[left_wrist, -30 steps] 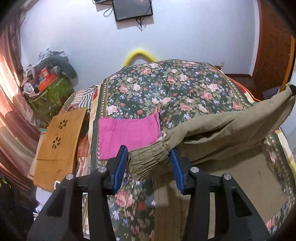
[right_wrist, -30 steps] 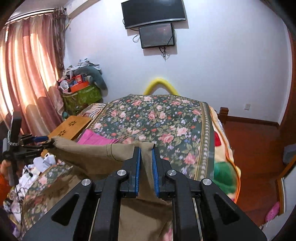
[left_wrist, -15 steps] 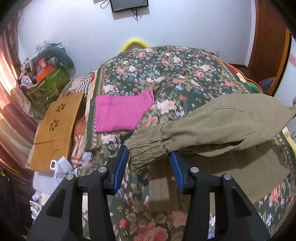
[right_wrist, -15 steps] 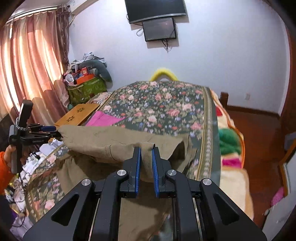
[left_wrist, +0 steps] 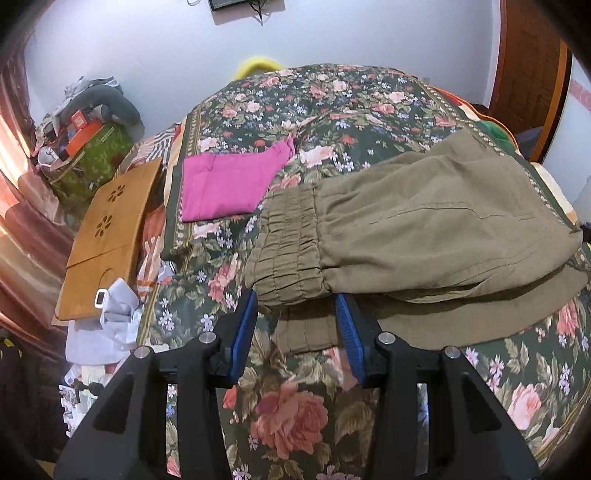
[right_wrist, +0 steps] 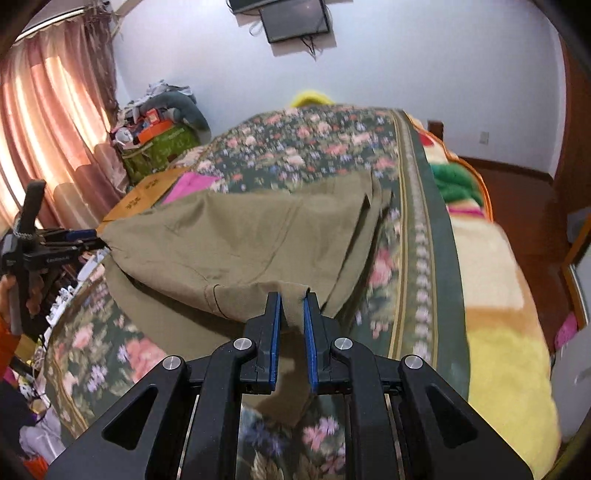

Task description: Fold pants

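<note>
Moved since earlier: both grippers have come down, and the folded-over pants leg that hung in the air now lies lower, draped over the layer beneath on the bed.
Left gripper (left_wrist: 295, 314): jaws apart, with the gathered elastic cuff (left_wrist: 288, 258) just ahead of and between the blue pads (left_wrist: 242, 332); whether the pads touch the cloth, I cannot tell. It shows in the right wrist view too, at far left (right_wrist: 92, 236).
Right gripper (right_wrist: 293, 314): jaws close together, clamped on an edge of the olive pants (right_wrist: 240, 240); cloth hangs down between the pads.
Pants: one olive pair (left_wrist: 424, 229), doubled over itself, stretched between the two grippers, lower layer flat on the bedspread.
Surface: floral bedspread (left_wrist: 295, 406), dark green with pink roses, under and beyond both grippers.
Beyond the left gripper: one folded pink garment (left_wrist: 225, 188) flat on the bedspread, apart from the pants.
Left of it: one wooden board (left_wrist: 107, 236) with flower cut-outs, at the bed's edge.
Container: one green bag (left_wrist: 92, 158) far left by the wall, heaped with grey cloth and an orange box on top.
Room: white wall (right_wrist: 406, 74) ahead, two dark screens (right_wrist: 295, 22) mounted high, pink curtains (right_wrist: 48, 129) at far left, wooden floor (right_wrist: 524, 206) to the right of the right gripper.
</note>
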